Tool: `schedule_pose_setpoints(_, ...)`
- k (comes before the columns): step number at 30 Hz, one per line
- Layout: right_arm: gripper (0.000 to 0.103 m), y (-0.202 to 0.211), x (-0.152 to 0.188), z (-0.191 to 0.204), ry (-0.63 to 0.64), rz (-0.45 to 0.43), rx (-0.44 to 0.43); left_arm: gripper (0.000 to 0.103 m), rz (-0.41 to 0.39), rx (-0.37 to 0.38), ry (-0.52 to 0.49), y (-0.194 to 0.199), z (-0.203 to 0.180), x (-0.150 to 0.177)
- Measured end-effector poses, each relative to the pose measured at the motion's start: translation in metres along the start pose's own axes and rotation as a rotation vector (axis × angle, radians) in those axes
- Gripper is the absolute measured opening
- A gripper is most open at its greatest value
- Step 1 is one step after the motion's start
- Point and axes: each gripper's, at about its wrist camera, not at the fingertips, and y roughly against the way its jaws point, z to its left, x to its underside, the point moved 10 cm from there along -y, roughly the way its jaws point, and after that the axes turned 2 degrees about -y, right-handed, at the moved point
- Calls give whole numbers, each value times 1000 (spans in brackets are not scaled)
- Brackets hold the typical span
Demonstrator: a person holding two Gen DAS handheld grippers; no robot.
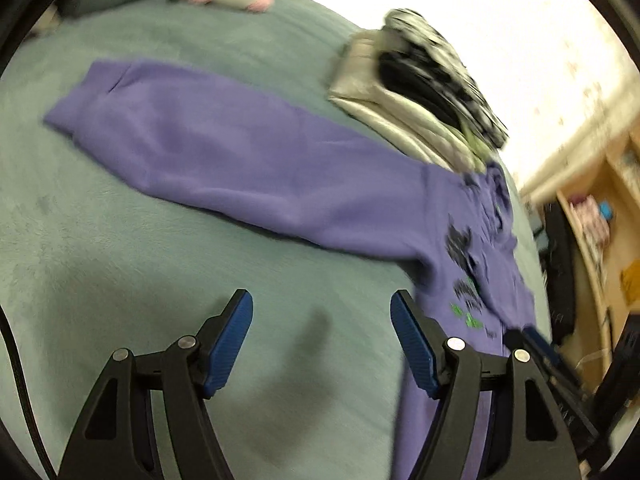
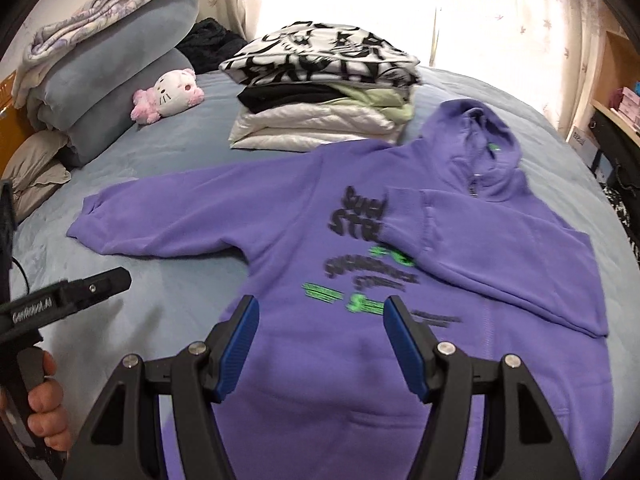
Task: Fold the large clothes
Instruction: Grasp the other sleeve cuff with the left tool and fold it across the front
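One purple hoodie [image 2: 320,248] lies flat, print up, on the bed [image 2: 168,300], hood at the far right. Its right sleeve [image 2: 480,240] is folded across the chest; its left sleeve [image 1: 208,148] stretches out straight to the left. Behind it, one stack [image 2: 324,100] of folded clothes, four or so layers, the top one black-and-white. One pink-and-white plush [image 2: 168,94] sits far left, beside one pile of pillows [image 2: 116,72].

Two claws in play. The right claw [image 2: 318,340] hovers over the hoodie's lower front, blue pads spread wide, nothing between them. The left claw [image 1: 322,340] hangs over bare bed just left of the hoodie's body, also spread wide and empty, its handle in a hand [image 2: 44,408] at the near left.
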Motion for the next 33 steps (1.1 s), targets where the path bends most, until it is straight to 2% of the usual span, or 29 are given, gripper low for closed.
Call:
schedule_pose_setpoints(3, 65, -14, -3, 13, 1, 1, -3, 70, -3, 33, 102, -9, 30, -14)
schedule_pose_setpoints(6, 65, -27, -3, 18, 2, 19, -6, 70, -7, 72, 161, -16, 50, -28)
schedule_pose_setpoints(11, 65, -45, 2, 20, -5, 55, 1, 70, -48, -5, 181, -22, 81, -61)
schedule_pose_setpoints(13, 65, -51, 5, 19, -8, 69, 9, 66, -56, -29, 205, -28, 96, -74)
schedule_pose_setpoints(16, 65, -57, 8, 16, -19, 85, 12, 47, -66, -45, 231, -33, 112, -89)
schedule_pose_setpoints(18, 65, -57, 8, 13, -30, 85, 17, 15, -81, -104, 225, -37, 120, -97)
schedule_pose_setpoints(20, 65, -56, 9, 10, -40, 82, 15, 7, -87, -120, 233, -39, 120, -101)
schedule_pose_setpoints(22, 65, -54, 10, 7, -53, 81, 11, 6, -131, -175, 231, -28, 114, -105)
schedule_pose_setpoints(24, 65, -50, 10, 4, -67, 75, -1, 5, -211, -242, 145, -4, 86, -115)
schedule_pose_setpoints(26, 65, -44, 9, -1, -81, 62, -11, 5, -297, -237, 39, 25, 37, -125)
schedule_pose_setpoints(29, 65, -31, 7, -13, -123, 39, -24, 5, -373, -157, -124, 58, -55, -127)
schedule_pose_setpoints(33, 65, -11, 4, -42, -206, 7, -45, 5, -372, -68, -324, 69, -173, -104)
